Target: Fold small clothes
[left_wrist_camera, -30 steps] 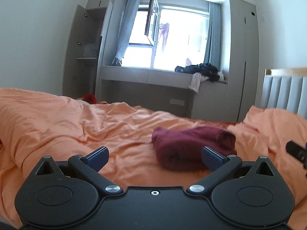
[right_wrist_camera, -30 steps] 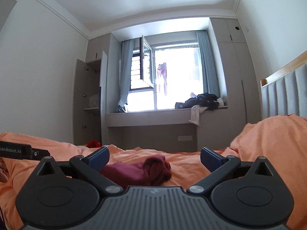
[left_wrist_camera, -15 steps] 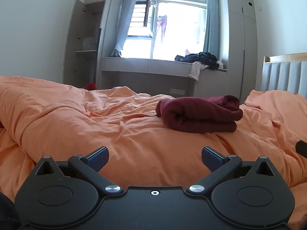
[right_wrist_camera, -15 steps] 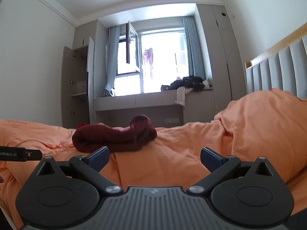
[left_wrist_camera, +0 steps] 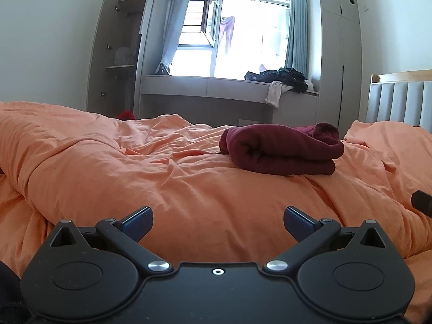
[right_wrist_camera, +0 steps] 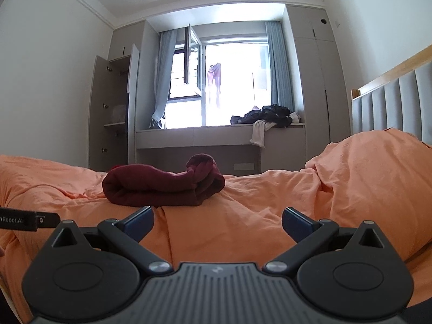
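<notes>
A dark red garment [left_wrist_camera: 280,148] lies folded into a thick bundle on the orange duvet [left_wrist_camera: 135,172]; in the right wrist view the same red garment [right_wrist_camera: 162,186] sits left of centre. My left gripper [left_wrist_camera: 217,221] is open, well short of the bundle, with nothing between its blue pads. My right gripper [right_wrist_camera: 217,221] is open too, empty, a short way in front of the bundle. The other gripper's black edge [right_wrist_camera: 27,219] shows at the left of the right wrist view.
The duvet is rumpled and rises into a mound [right_wrist_camera: 378,167] at the right by the padded headboard [right_wrist_camera: 397,102]. Beyond the bed stand a window bench with a heap of dark clothes [left_wrist_camera: 280,77] and an open wardrobe [left_wrist_camera: 118,54].
Both grippers have drawn back from the folded red garment and tilted, so it now lies farther away on the duvet. Both stayed open throughout.
</notes>
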Motion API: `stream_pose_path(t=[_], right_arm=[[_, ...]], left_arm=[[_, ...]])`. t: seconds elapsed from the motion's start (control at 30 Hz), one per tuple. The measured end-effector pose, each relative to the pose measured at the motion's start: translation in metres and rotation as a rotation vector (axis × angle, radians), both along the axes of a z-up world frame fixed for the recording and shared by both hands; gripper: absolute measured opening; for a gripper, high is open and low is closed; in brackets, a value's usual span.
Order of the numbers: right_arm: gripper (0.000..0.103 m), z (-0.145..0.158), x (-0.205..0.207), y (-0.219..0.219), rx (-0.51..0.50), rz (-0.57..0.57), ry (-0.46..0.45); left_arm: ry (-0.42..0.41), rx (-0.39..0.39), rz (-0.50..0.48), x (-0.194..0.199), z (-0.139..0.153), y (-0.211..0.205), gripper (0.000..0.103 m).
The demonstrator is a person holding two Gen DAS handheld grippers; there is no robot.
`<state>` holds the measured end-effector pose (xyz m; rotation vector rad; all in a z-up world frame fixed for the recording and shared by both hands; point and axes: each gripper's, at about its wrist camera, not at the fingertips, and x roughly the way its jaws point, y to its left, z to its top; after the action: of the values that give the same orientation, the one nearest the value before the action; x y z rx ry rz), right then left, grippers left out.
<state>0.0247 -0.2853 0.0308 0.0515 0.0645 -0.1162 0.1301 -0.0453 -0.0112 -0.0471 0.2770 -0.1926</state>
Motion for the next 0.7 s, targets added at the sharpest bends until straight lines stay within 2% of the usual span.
stream_pose_path(t=[0.7], right_arm=[[0.103, -0.0006, 0.0002, -0.0003, -0.001, 0.001, 0.003]], left_arm=[[0.009, -0.004, 0.005, -0.0005, -0.0015, -0.0005, 0.103]])
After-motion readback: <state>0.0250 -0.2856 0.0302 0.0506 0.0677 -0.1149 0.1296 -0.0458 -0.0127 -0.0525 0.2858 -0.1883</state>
